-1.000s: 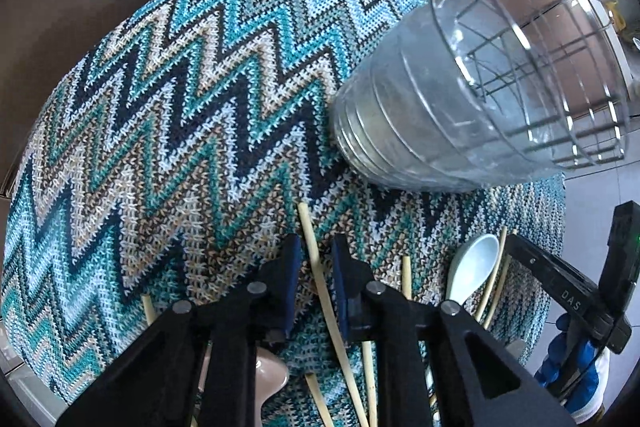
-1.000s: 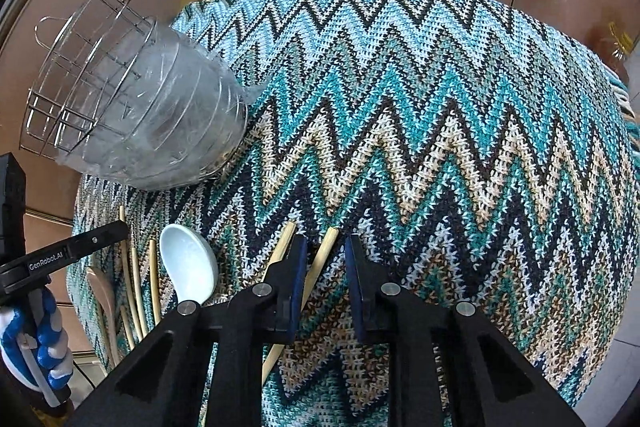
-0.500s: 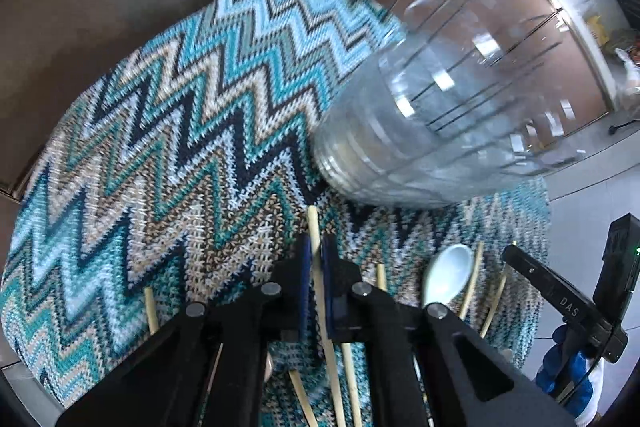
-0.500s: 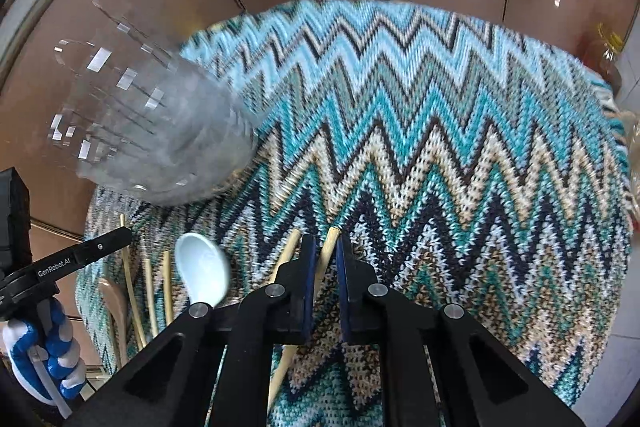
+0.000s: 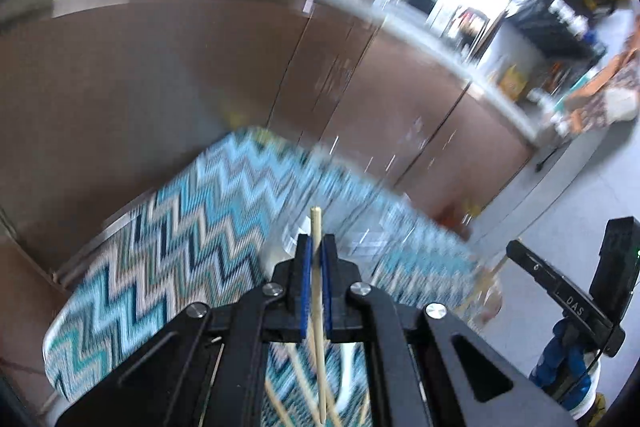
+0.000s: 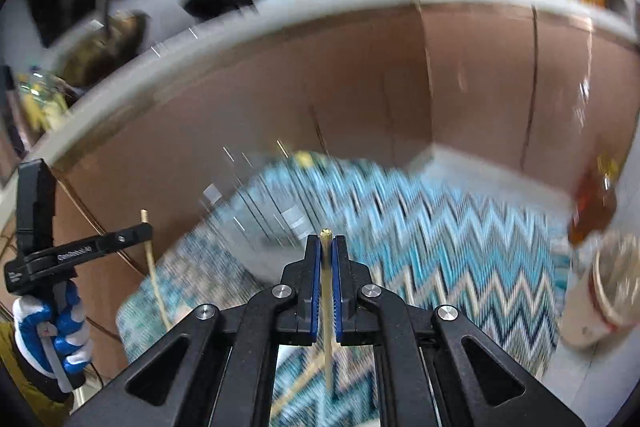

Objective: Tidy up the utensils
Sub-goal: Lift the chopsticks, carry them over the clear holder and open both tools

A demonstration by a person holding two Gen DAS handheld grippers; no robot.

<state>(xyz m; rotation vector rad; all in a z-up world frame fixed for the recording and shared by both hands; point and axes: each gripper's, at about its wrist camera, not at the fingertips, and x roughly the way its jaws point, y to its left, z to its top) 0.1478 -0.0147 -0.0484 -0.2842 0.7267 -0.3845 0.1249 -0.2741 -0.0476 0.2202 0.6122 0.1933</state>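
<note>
My left gripper (image 5: 316,255) is shut on a pale wooden chopstick (image 5: 318,291) and holds it lifted above the zigzag-patterned table (image 5: 168,227). My right gripper (image 6: 326,255) is shut on another chopstick (image 6: 327,291), also raised over the table (image 6: 460,227). The left gripper and its chopstick (image 6: 154,267) show at the left of the right wrist view. The clear cup in its wire holder is only a blurred streak (image 6: 276,215). More chopsticks (image 5: 292,371) lie on the cloth below my left fingers.
Brown cabinet fronts (image 5: 160,75) and a pale counter edge run behind the table. A brown bottle (image 6: 592,211) and a paper cup (image 6: 604,291) stand at the right of the right wrist view. Both views are motion-blurred.
Both grippers closed on a chopstick each and lifted them off the cloth, tilting upward so the cabinets and kitchen come into view.
</note>
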